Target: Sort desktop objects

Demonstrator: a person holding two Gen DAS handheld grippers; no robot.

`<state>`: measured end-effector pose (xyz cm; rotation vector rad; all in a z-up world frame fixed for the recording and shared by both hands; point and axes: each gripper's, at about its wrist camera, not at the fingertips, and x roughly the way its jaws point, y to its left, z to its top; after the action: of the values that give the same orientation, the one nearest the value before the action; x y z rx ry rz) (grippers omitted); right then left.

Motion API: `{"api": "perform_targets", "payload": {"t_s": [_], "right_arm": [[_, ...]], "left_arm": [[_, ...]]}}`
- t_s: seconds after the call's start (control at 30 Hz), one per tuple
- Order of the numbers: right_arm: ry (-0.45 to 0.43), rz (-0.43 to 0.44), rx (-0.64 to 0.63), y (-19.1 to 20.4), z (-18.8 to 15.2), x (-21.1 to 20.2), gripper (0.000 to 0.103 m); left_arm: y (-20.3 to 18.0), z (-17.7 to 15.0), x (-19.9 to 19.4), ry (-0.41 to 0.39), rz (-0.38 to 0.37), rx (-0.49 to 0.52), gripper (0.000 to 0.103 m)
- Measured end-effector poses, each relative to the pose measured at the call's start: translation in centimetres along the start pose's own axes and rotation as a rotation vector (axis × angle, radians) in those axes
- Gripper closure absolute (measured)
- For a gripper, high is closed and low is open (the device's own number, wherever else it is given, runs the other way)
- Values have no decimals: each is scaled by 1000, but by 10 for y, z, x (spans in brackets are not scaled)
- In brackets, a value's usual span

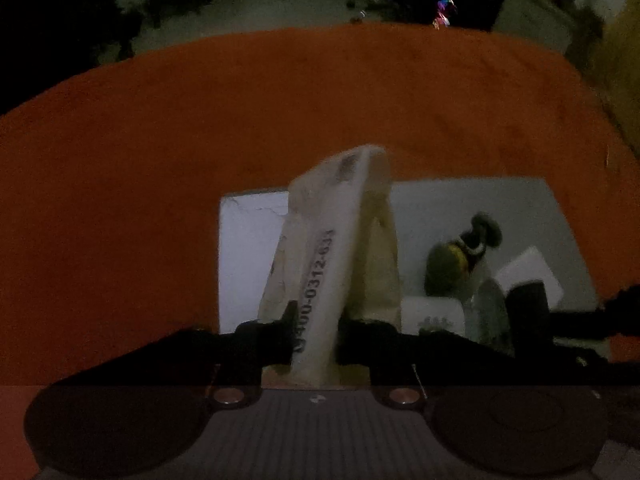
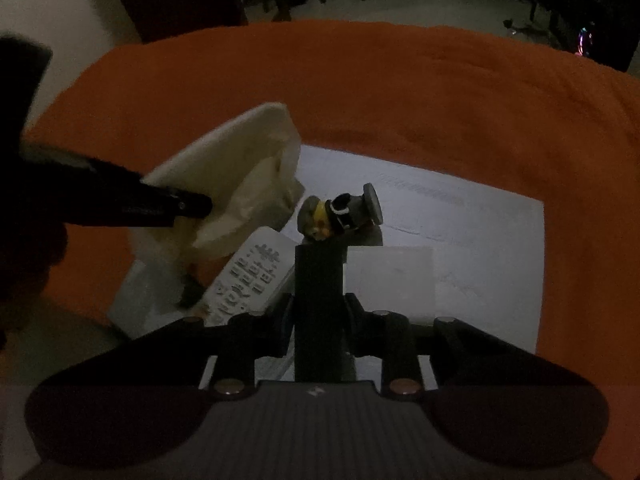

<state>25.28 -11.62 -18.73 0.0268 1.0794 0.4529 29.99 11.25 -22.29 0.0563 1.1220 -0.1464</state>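
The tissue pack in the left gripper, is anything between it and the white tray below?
Nothing visible does. The left gripper holds the tissue pack over the white tray's bare left part; the toy figure and white box lie to its right.

A cream tissue pack (image 1: 332,264) with printed digits stands tilted at frame centre. A black block (image 2: 319,292) stands upright lower centre. A small figurine (image 2: 340,212) lies on a white tray (image 2: 480,240).
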Motion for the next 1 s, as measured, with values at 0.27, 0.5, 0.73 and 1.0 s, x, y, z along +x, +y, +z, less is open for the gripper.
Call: {"api": "perform_targets", "payload": {"t_s": [0.27, 0.5, 0.73, 1.0], "right_arm": [[-67, 29, 99, -14, 6, -23, 75], [-59, 18, 187, -30, 5, -24, 75], [-38, -32, 213, -35, 4, -23, 75], [-11, -44, 216, -29, 3, -9, 74]], "left_arm": [[6, 6, -28, -66, -48, -37, 93], [6, 5, -38, -80, -70, -54, 93], [4, 0, -26, -27, -13, -18, 68], [0, 5, -18, -62, 2, 26, 1]]}}
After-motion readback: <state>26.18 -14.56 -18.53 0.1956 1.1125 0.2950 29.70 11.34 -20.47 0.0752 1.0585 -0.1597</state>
